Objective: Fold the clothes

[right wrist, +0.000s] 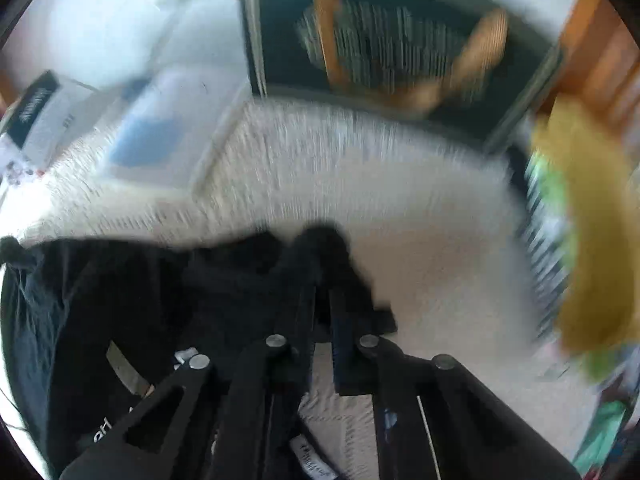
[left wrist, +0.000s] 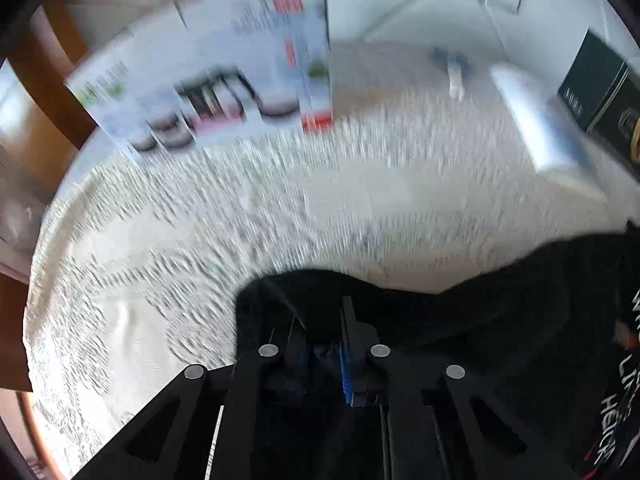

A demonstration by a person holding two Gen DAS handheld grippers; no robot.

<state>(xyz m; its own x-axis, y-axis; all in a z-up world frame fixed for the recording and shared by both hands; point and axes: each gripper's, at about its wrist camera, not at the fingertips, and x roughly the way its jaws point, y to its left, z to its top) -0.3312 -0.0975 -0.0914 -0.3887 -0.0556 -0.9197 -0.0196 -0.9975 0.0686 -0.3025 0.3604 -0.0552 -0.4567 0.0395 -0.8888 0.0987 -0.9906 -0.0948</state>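
Pinching dark cloth between nearly closed jaws, the left gripper [left wrist: 320, 320] holds one edge of the black garment [left wrist: 480, 320], which hangs and bunches over the white textured cover [left wrist: 280, 208]; white lettering shows on its right part. The right gripper [right wrist: 322, 280] likewise has its jaws pressed onto a black fold of the same garment. With both edges gripped and both views blurred, a fold seems under way; how many folds are made or left cannot be told. A printed box [left wrist: 208, 80] sits beyond on the left, a dark box [left wrist: 600, 92] farther right, and yellow cloth [right wrist: 592, 220] crowds the right edge.
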